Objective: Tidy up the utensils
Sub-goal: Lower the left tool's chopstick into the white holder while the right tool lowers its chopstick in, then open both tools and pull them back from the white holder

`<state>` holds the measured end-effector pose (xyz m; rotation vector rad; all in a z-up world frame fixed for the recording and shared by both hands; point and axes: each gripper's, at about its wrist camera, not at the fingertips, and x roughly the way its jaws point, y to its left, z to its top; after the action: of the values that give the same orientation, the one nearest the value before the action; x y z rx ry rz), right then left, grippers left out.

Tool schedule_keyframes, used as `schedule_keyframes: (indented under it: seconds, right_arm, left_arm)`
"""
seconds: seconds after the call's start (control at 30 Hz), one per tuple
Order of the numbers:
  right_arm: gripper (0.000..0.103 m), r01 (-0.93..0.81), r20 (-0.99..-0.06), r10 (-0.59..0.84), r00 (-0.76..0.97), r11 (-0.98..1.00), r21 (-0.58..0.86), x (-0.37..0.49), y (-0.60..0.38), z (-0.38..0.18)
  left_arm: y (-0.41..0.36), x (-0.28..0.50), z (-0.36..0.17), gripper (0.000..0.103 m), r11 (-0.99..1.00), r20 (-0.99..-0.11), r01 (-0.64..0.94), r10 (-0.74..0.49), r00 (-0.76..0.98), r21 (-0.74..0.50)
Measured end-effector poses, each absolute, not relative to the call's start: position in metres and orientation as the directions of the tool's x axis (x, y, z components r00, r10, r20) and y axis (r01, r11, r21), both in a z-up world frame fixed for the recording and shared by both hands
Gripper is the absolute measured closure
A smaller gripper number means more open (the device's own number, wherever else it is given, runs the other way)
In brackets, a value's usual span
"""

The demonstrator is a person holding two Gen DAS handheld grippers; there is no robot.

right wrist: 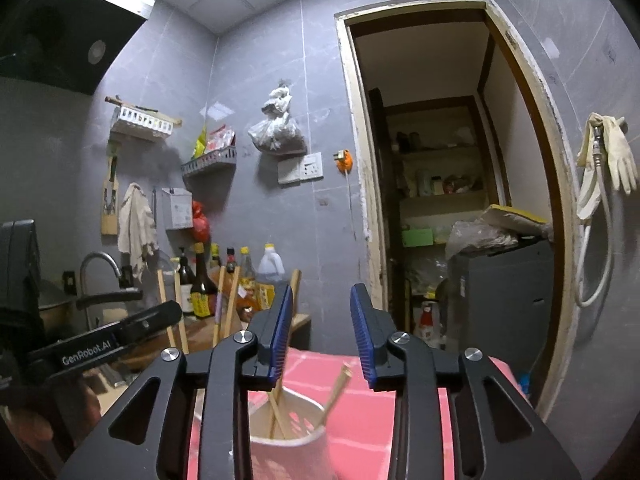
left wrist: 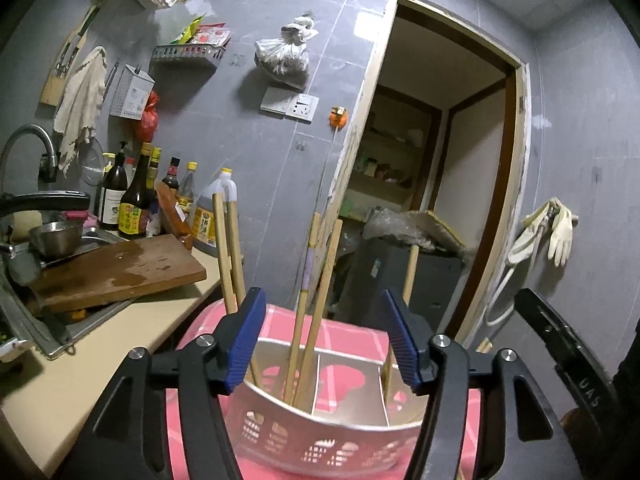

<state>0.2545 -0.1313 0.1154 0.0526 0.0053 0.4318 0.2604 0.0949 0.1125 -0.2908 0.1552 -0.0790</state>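
We see both tools released: left tool above upright chopsticks in the divided holder, right tool above the cup.

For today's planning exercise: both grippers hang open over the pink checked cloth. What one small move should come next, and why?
Probably lower the right gripper into the white cup and close on one loose wooden chopstick. Its jaws are open and empty, chopsticks remain in the cup, and others already stand in the perforated divided holder.

Chopsticks in basket; more in cup
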Motion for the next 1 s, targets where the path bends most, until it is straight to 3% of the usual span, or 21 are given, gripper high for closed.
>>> schedule_keyframes:
  seconds: [0.13, 0.33, 0.47, 0.73, 1.0]
  right_arm:
    - [0.061, -0.408, -0.026, 0.409, 0.912, 0.912, 0.043, 0.243, -0.147, 0.112]
    - [0.047, -0.377, -0.080, 0.380, 0.921, 0.925, 0.050, 0.231, -0.173, 0.101]
    - [0.029, -0.357, -0.117, 0.361, 0.925, 0.933, 0.053, 0.225, -0.189, 0.094]
    - [0.001, -0.323, -0.205, 0.323, 0.924, 0.946, 0.036, 0.216, -0.211, 0.080]
    - [0.000, -0.291, -0.326, 0.286, 0.901, 0.956, 0.035, 0.222, -0.224, 0.059]
  left_arm:
    - [0.088, 0.253, 0.109, 0.037, 0.961, -0.173, 0.067, -0.116, 0.978, -0.268]
    - [0.075, 0.238, 0.104, 0.016, 0.964, -0.188, 0.103, -0.152, 0.970, -0.247]
    - [0.066, 0.230, 0.101, 0.006, 0.961, -0.195, 0.131, -0.181, 0.964, -0.244]
    - [0.046, 0.224, 0.084, 0.002, 0.950, -0.276, 0.175, -0.246, 0.929, -0.260]
    - [0.019, 0.231, 0.057, 0.002, 0.964, -0.409, 0.147, -0.230, 0.883, -0.224]
